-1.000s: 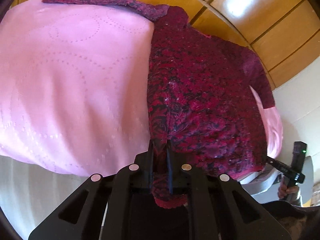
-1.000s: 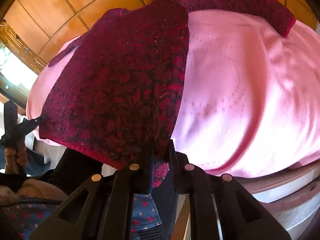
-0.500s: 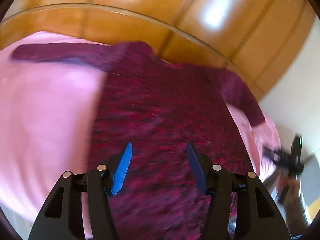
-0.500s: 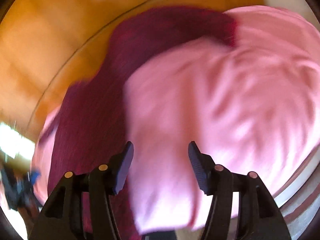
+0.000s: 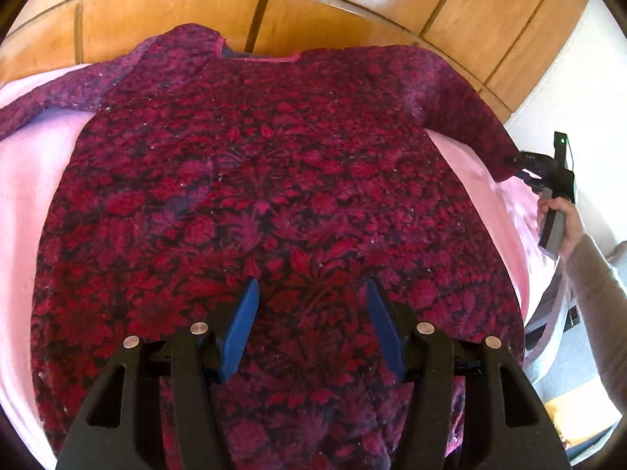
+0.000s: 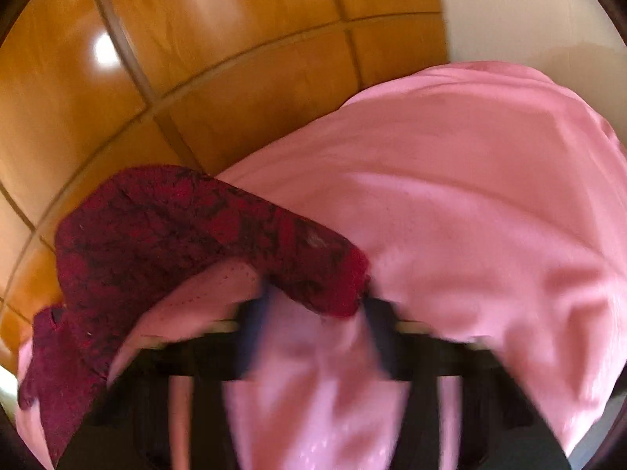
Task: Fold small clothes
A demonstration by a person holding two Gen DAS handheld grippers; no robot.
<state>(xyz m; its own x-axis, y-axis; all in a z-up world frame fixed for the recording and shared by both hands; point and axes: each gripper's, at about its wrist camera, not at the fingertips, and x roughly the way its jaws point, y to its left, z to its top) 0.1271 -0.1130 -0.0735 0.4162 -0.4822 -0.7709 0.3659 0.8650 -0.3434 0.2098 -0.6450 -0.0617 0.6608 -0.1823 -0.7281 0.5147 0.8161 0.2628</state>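
Note:
A dark red floral sweater [image 5: 274,196] lies spread flat, neck away from me, on a pink sheet [image 5: 23,196]. My left gripper [image 5: 309,301] hovers open over the sweater's lower middle, with nothing between its blue pads. My right gripper [image 5: 523,166] is at the end of the right sleeve, held by a hand [image 5: 564,219]. In the blurred right wrist view the sleeve cuff [image 6: 325,274] lies between the fingers of my right gripper [image 6: 313,313]. Its jaws are closing but still stand apart around the cuff.
A glossy wooden panelled headboard [image 5: 333,8] rises behind the bed. A pale wall [image 5: 568,70] is at the right. The pink sheet [image 6: 470,196] is rumpled to the right of the cuff. A grey sleeve [image 5: 599,293] reaches in from the lower right.
Both grippers let go of the sweater's hem and opened. The left one shifted over the sweater's middle. The right one swung away to the sleeve cuff.

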